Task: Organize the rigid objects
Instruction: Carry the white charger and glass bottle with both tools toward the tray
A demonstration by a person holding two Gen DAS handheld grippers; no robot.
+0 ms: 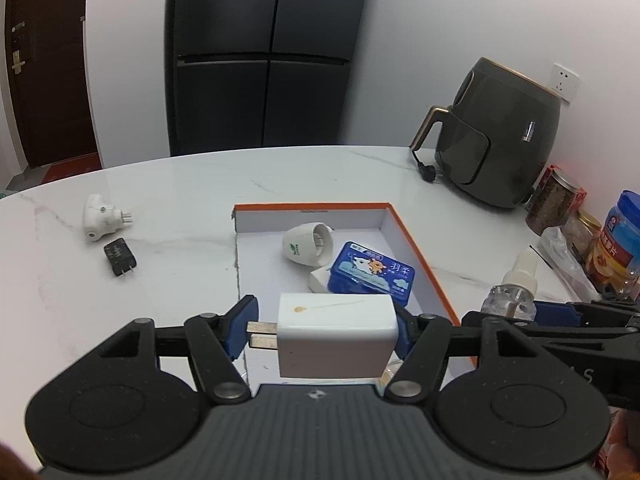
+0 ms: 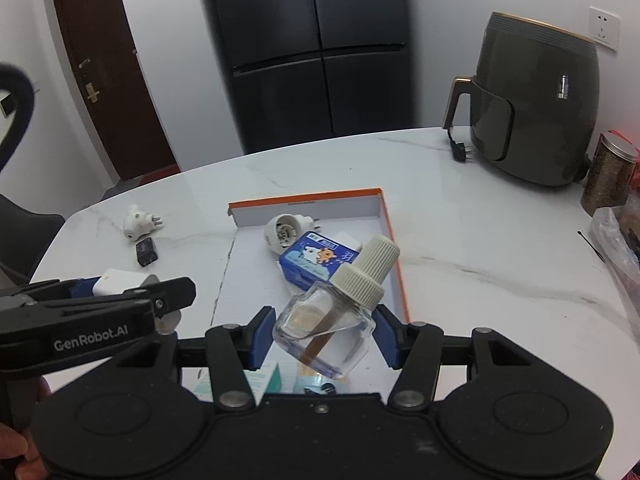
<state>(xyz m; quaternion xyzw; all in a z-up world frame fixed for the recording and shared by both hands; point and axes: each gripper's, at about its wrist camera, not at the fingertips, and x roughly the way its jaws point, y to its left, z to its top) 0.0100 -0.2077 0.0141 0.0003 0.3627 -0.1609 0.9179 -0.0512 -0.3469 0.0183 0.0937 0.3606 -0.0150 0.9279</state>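
- Here the left tool point(image 1: 324, 330) is clamped on a smooth white plastic charger block point(image 1: 336, 338), boxy with rounded edges, a faint brown smear on its top face and two flat metal prongs pointing to the frame's left; it hangs at lower centre of the left wrist view, over the near end of the tray.
- The right tool point(image 2: 324, 330) is clamped on a clear glass bottle point(image 2: 322, 330), squat and flat-sided, tilted with its ribbed cream cap toward the upper right and a brown wick running through it; it sits at lower centre of the right wrist view, over the tray's near edge.
- The tray point(image 1: 416, 248), a shallow white cardboard box with an orange rim, lies mid-frame on the glossy white marble-veined worktop point(image 1: 180, 272).
- Inside it: a round white plug-in heater point(image 1: 308, 242) on its side, a blue printed tin point(image 1: 370, 274) resting on a flat white block point(image 1: 318, 280).
- At left of the tray, on the bare worktop, lie a white plug adapter point(image 1: 100, 216) and just below it a small black charger point(image 1: 120, 257).
- In the upper right stands a dark ribbed air fryer point(image 1: 496, 140); jars point(image 1: 554, 202) crowd the right edge.
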